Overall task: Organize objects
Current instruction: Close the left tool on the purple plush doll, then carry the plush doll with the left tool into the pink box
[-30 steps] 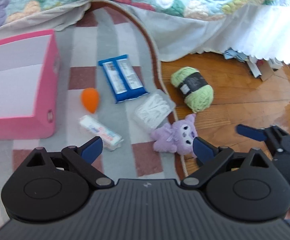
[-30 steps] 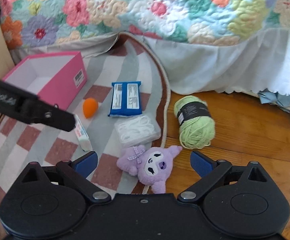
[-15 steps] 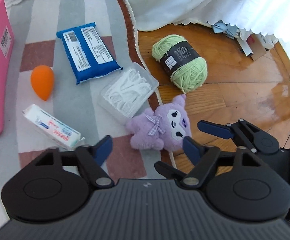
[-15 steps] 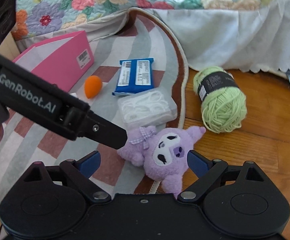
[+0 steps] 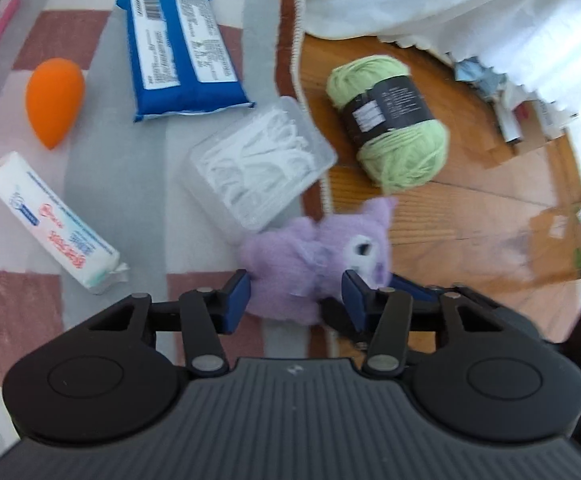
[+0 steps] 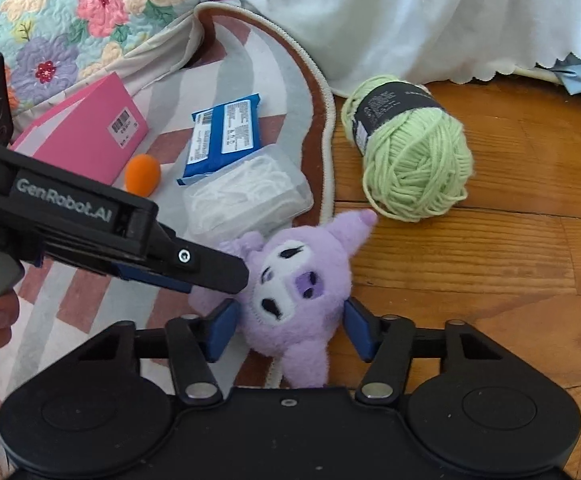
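The purple plush toy (image 6: 290, 280) lies across the edge of the striped rug (image 5: 138, 176) and the wooden floor (image 6: 490, 280), just beside the clear box of floss picks (image 5: 262, 160). Both tongs are closing around it: the left tongs (image 5: 295, 300) on its body, the right tongs (image 6: 288, 328) on its head. The pads seem to touch the fur on each side.

Home bedroom: quilted bed (image 6: 90, 20), rug (image 6: 274, 92)
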Tool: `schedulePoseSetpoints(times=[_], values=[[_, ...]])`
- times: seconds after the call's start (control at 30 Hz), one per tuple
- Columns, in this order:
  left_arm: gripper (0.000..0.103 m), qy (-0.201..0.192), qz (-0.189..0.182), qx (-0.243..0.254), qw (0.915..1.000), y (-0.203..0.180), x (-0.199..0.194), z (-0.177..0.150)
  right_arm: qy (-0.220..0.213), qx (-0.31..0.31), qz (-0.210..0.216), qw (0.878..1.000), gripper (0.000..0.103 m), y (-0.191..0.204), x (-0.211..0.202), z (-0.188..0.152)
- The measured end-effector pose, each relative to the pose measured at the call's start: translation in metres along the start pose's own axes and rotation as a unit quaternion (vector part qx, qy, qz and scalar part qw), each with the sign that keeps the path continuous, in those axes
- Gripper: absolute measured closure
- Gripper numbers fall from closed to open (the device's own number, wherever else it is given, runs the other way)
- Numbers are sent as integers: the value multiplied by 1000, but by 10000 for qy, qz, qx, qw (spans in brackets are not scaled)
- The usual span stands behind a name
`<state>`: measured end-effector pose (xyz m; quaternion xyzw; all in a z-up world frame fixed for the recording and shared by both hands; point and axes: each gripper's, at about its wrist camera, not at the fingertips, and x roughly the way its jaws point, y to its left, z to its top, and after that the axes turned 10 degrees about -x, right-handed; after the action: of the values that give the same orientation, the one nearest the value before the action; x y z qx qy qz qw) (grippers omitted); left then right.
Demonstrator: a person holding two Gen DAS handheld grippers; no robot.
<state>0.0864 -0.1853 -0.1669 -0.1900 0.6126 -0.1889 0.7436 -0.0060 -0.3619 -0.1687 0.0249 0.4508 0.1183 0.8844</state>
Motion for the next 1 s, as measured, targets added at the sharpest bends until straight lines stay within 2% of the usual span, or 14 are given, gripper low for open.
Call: schedulePoseSetpoints(times=[0.07,0.17,0.4,0.8,0.93,1.0], values=[[54,-54,45,4,10000,2,3,-3,4,194,59,9998,46,-5,1,-1],[54,-105,-93,-222,9997,8,6,-3,-35,399,123,9991,47,-10,2,-4],[63,-110,-398,-390,9984,16,7,-5,-42,155,-7,9999,49,-1,1,-3],[67,-322,-145,100,9993,-6,-20,-15,-34,-35,-131,9999,50,11,-19,6],[67,-158,103,491,9986,-17,-27,-20,469,321,-2,9984,50,12,-19,14],[67,-128,155,625,9978,-20,-35,-19,457,326,82,9984,50,16,-23,16]])
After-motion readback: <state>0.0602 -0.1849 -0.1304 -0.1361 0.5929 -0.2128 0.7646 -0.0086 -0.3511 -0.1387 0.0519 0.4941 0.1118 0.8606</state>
